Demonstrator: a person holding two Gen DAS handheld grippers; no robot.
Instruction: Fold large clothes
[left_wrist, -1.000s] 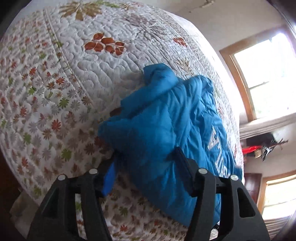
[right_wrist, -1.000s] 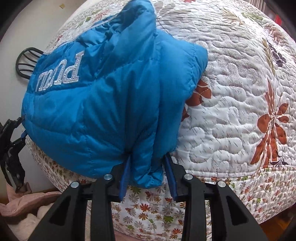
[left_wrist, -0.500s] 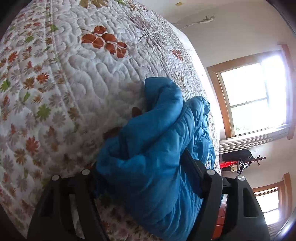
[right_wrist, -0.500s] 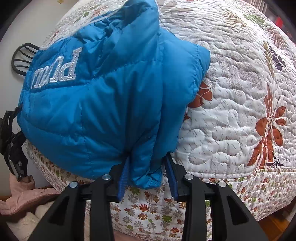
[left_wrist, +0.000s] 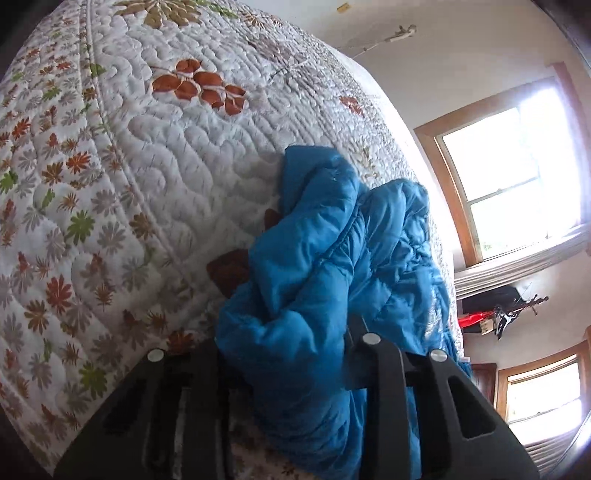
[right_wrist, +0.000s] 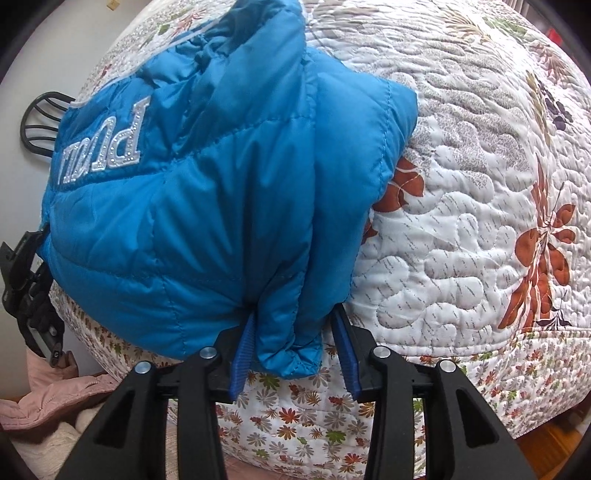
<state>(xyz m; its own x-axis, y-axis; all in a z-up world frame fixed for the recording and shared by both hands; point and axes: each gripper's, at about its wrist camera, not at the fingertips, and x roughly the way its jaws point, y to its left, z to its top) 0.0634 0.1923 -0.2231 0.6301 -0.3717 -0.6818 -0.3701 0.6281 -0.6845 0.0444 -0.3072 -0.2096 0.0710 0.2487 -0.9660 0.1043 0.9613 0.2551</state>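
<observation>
- You are clamping the right gripper (right_wrist: 293, 354) on a bunched edge of the blue puffer jacket (right_wrist: 221, 206), its blue-padded fingers (right_wrist: 242, 354) pinching the fabric between them, just ahead of the tool.
- You are holding the left gripper (left_wrist: 284, 354) closed on a thick wad at the jacket's (left_wrist: 332, 280) other end; padding is bulging up between and over its black jaws.
- The jacket is lying near the edge of the floral quilted bedspread (left_wrist: 147, 155), stretching forward from both tools, its rhinestone lettering (right_wrist: 101, 147) facing up to the left of the right tool.
- A pink garment (right_wrist: 51, 398) is sitting low to the right tool's left, below the bed, beside the other gripper's black frame.
- Risk, as a judgement: the slick, puffy shell may be slipping out of the narrow right-hand pinch if you pull hard, since only a small tail is sitting behind the pads.
- Risk: the left wad looks bulky and uneven, so lifting could be dragging extra layers along and spoiling a clean crease.
- Risk: working so near the bed's edge, a released end could be sliding off toward the floor.
- Against the view a second ago, the left tool is gathering much more fabric, the jacket now crumpling high ahead of it; the right-hand grip is looking unchanged, the jacket having shifted only slightly.
</observation>
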